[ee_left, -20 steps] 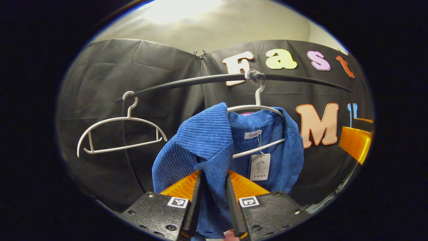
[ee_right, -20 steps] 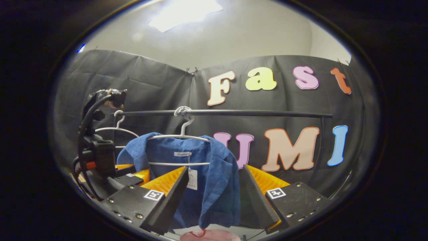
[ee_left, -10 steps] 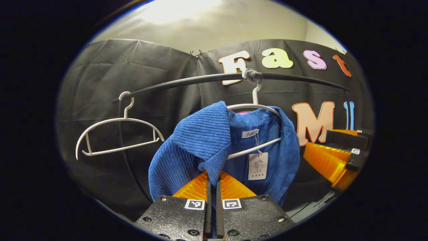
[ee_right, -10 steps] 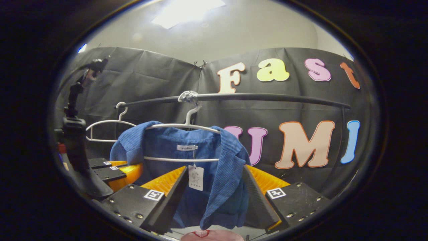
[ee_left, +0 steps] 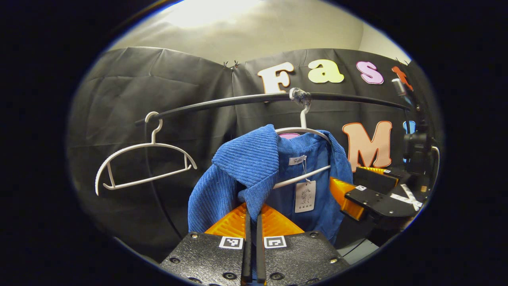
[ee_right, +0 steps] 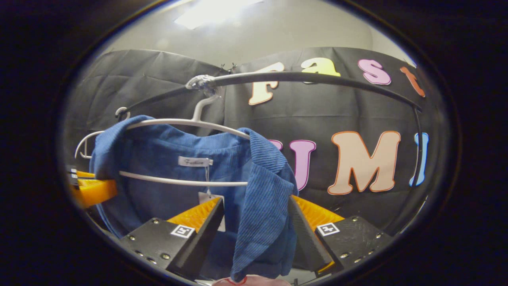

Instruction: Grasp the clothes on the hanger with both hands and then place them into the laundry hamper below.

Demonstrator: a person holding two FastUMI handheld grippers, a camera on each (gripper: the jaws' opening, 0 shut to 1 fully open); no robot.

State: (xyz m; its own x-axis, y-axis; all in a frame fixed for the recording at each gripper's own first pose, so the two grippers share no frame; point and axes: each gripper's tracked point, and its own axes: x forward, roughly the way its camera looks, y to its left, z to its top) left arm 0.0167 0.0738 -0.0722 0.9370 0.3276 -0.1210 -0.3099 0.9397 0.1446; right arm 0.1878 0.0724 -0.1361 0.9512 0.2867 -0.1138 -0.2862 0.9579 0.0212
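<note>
While blue jacket (ee_left: 254, 167) hangs on white hanger (ee_right: 186, 124) | left gripper (ee_left: 252, 230) pinched on collar flap | right gripper (ee_right: 256, 234) wide, straddling front edge, ungripped | lift-off, hamper drop left.

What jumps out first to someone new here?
The blue corduroy jacket on a white hanger, hung from the black rail. The left tongs are shut on its collar edge; the right tongs stand open around the other lapel. An empty white hanger hangs left of the jacket in the left gripper view.
</note>
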